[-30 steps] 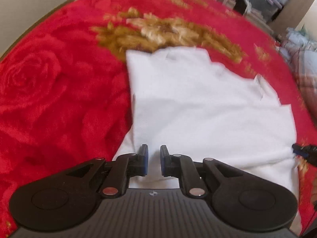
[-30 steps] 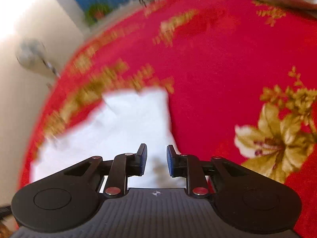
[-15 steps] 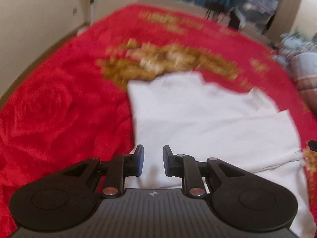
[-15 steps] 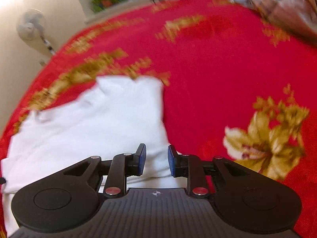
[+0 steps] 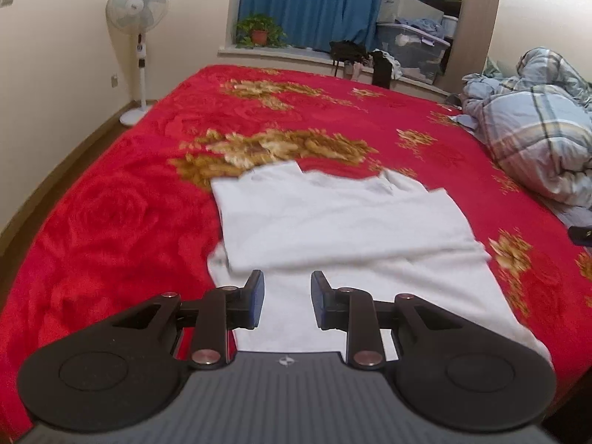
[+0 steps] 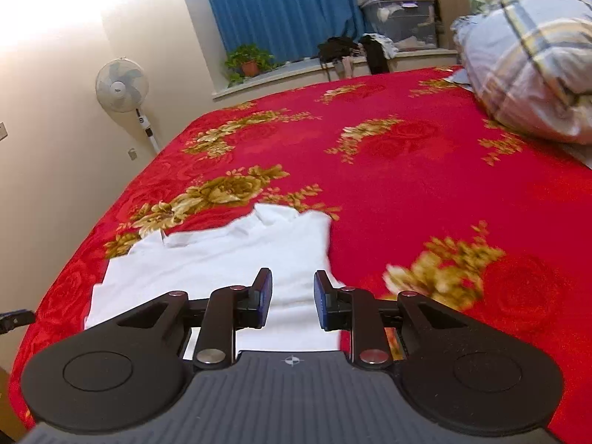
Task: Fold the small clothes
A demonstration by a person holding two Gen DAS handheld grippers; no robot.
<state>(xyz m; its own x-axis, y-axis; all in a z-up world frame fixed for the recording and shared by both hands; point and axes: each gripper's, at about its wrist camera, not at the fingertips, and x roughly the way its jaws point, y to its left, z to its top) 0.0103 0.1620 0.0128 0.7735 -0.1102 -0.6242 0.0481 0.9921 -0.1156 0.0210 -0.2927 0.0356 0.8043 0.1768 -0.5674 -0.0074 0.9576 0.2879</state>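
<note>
A white garment [image 5: 333, 222] lies partly folded on the red flowered bedspread [image 5: 111, 222], an upper layer lying over a lower one. My left gripper [image 5: 285, 303] is open and empty, raised above the garment's near left part. In the right wrist view the same garment [image 6: 222, 259] lies at lower left. My right gripper [image 6: 292, 301] is open and empty, raised above the garment's near right edge. The tip of the other gripper shows at the right edge of the left wrist view [image 5: 582, 235] and at the left edge of the right wrist view [image 6: 14, 318].
A plaid quilt [image 5: 536, 122] is heaped at the bed's right side. A standing fan [image 5: 137, 7] is by the left wall. A potted plant [image 5: 259, 31], dark bags and a storage box [image 5: 410, 48] sit on the far sill before a blue curtain.
Both grippers have lifted up and back from the garment and opened wider. The views now take in the whole room. The garment stays folded on the bed.
</note>
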